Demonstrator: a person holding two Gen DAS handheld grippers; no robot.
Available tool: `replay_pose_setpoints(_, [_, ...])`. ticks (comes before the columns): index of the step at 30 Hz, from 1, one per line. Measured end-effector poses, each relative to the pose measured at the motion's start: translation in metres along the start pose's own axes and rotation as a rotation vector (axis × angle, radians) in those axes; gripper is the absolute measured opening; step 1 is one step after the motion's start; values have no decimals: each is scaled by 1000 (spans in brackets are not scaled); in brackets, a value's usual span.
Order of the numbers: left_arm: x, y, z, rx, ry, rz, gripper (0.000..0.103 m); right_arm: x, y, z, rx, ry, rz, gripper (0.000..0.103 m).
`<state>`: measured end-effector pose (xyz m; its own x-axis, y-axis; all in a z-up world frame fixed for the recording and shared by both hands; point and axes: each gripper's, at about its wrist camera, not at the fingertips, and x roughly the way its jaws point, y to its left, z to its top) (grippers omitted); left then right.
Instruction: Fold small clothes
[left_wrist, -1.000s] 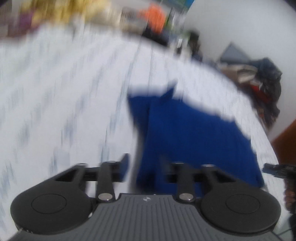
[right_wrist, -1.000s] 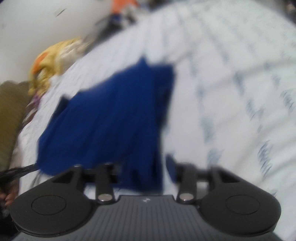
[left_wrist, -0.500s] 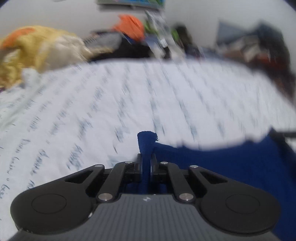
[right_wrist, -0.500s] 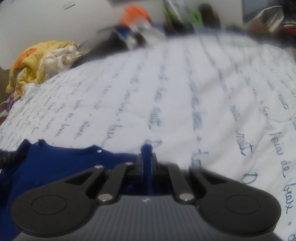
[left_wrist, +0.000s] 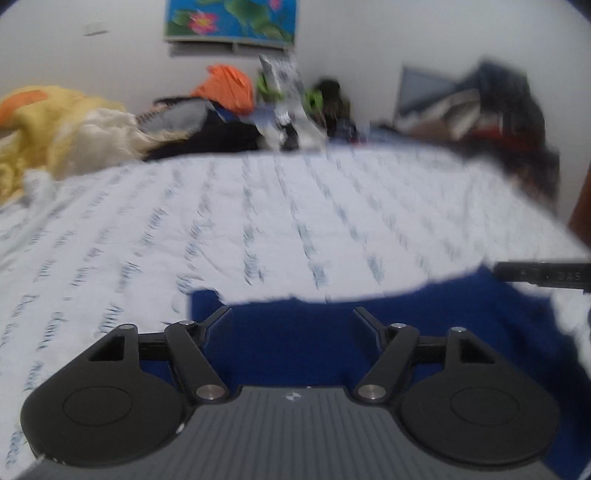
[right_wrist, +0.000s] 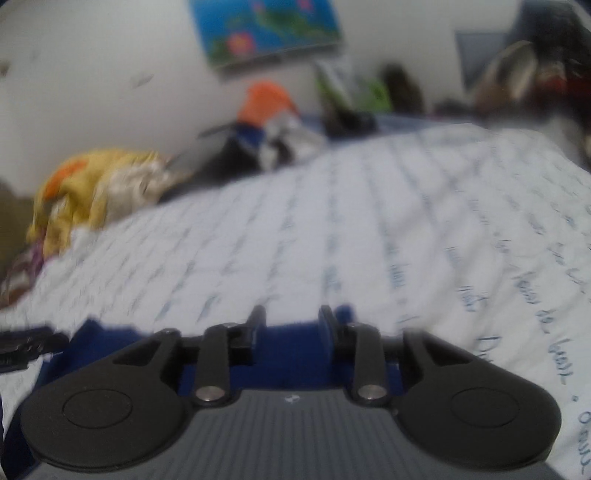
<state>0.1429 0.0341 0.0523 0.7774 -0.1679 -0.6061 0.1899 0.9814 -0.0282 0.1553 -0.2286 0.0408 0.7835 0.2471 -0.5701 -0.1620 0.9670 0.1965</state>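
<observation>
A dark blue garment (left_wrist: 295, 343) lies flat on the white bed sheet (left_wrist: 258, 221), right under both grippers. My left gripper (left_wrist: 291, 317) is open, jaws wide apart above the cloth, holding nothing. My right gripper (right_wrist: 291, 325) is open a smaller way, with the blue garment (right_wrist: 291, 354) below and between the fingers, not pinched. The tip of the right gripper (left_wrist: 543, 275) shows at the right edge of the left wrist view. The left gripper's tip (right_wrist: 22, 347) shows at the left edge of the right wrist view.
A yellow and cream heap of cloth (left_wrist: 62, 129) lies at the far left of the bed. Orange, black and green items (left_wrist: 229, 88) are piled along the wall at the back. A dark pile of clothes (left_wrist: 498, 110) sits at the far right. A picture (left_wrist: 229, 18) hangs on the wall.
Both grippers were shut on edges of the blue garment half a second ago. Both have opened and let it go. The garment now lies flat beneath them.
</observation>
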Motion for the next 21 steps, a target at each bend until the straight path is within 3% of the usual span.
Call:
replay_pose_setpoints(1, [15,-2,-4,17,43,31,71,11,6,-5,-46,41,-26,32])
replay_pose_setpoints(2, [31,2,-12,34,80,59,82,24,6,-13,-94,85,-67,31])
replay_pose_setpoints(3, [33,13,-22,13,18,50,90,23,2,-26,-159,8,-58,32])
replay_pose_setpoints(4, [32,23,-25,-23,16,12,90,23,-7,-31,-172,-11,-38,34])
replay_pose_setpoints(5, [31,29,-25,-39,10,-13,89,20,-19,-30,-108,-5,-8,34])
replay_pose_setpoints(7, [33,26,-26,-18,8,0,90,18,-28,-32,-74,-14,16,34])
replay_pose_setpoints(12, [26,19,-29,0,7,36,94,22,2,-37,-216,-25,-106,36])
replay_pose_setpoints(15, [25,18,-29,0,7,37,94,27,12,-37,-248,-36,-176,49])
replay_pose_setpoints(17, [25,18,-29,-1,6,36,94,32,13,-35,-245,-38,-239,71])
replay_pose_setpoints(21, [19,15,-34,0,2,42,94,33,10,-32,-228,-36,-249,73])
